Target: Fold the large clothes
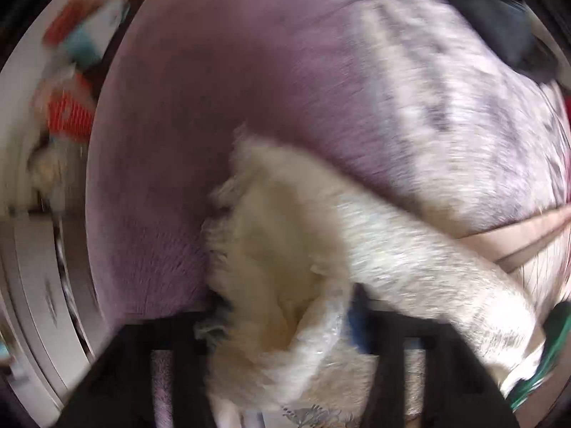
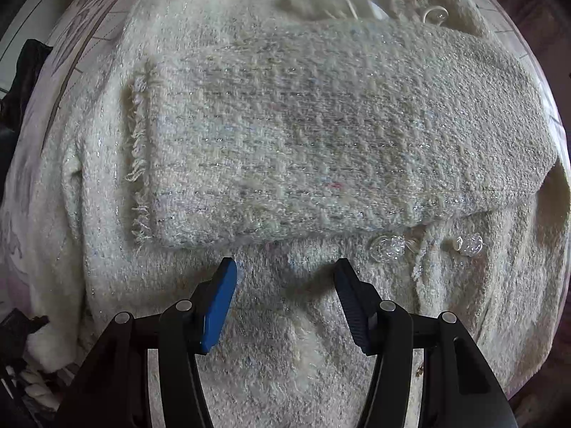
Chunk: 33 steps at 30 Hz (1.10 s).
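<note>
A cream fuzzy jacket (image 2: pixel 285 321) with glittery threads lies spread out under my right gripper (image 2: pixel 285 271). One sleeve (image 2: pixel 339 135) is folded across its body, with the fringed cuff at the left. Clear buttons (image 2: pixel 387 248) sit just below the sleeve's edge. The right gripper hangs over the jacket's body, jaws apart and nothing between the blue pads (image 2: pixel 221 299). The left wrist view is blurred. There, the other sleeve (image 1: pixel 410 249) runs from the right into my left gripper (image 1: pixel 285 321). Its fluffy end is bunched between the jaws and hides the fingertips.
A purple plush cover (image 1: pixel 214 107) and a pale patterned sheet (image 1: pixel 464 125) lie under the jacket. Beyond the bed's left edge are orange and blue things (image 1: pixel 71 117), blurred. Dark cloth (image 2: pixel 28 71) lies at the far left. A green object (image 1: pixel 556 342) shows at the lower right.
</note>
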### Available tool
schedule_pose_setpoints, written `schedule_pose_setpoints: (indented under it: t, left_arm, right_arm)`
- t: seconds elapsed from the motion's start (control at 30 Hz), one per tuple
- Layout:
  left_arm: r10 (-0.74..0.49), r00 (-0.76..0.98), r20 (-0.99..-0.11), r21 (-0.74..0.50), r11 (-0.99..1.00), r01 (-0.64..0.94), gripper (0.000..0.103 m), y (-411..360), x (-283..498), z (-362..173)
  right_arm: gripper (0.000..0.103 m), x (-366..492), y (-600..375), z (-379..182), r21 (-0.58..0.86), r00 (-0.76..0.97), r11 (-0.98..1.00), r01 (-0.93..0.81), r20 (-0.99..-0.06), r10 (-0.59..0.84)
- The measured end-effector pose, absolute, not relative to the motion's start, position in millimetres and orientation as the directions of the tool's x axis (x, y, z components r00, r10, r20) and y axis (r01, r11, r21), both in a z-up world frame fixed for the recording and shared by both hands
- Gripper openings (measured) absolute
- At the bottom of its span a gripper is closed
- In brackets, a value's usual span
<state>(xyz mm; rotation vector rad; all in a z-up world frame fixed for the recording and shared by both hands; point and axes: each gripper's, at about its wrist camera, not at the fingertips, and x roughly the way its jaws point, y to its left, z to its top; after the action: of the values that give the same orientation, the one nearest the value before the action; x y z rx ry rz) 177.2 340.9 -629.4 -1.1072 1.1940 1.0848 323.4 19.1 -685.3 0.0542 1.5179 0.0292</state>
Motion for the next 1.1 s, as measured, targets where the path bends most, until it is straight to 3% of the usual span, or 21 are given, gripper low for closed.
schedule_pose_setpoints:
  t: [0.37, 0.53, 0.77, 0.9, 1.1]
  left_arm:
    - [0.323, 0.186, -0.928, 0.019, 0.540, -0.842, 0.013, 308.9, 252.7, -528.3]
    - [0.365, 0.312, -0.877, 0.057, 0.724, -0.687, 0.013, 233.8, 301.9, -460.2]
    - [0.219, 0.441, -0.870, 0.009, 0.903, -0.430, 0.013, 78.3, 360.1, -424.3]
    - [0.046, 0.418, -0.907, -0.089, 0.950, -0.300, 0.013, -39.6, 400.8, -435.6]
    - [-0.036, 0.330, -0.943, -0.096, 0.981, -0.169, 0.014, -185.2, 453.4, -479.6]
  right_arm:
    - [0.059, 344.4, 11.6, -638.7, 0.069, 0.102, 0.995, 0.071, -0.993, 0.061]
    - [0.059, 375.5, -14.2, -624.0, 0.087, 0.100, 0.996, 0.026, -0.991, 0.084]
    - [0.063, 373.4, -142.7, -611.7, 0.203, 0.072, 0.956, 0.211, -0.979, 0.192]
    - [0.063, 356.9, -238.8, -624.0, 0.171, 0.044, 0.937, 0.305, -0.985, 0.165]
    - [0.063, 344.6, -378.3, -633.1, 0.115, 0.046, 0.904, 0.413, -0.993, 0.105]
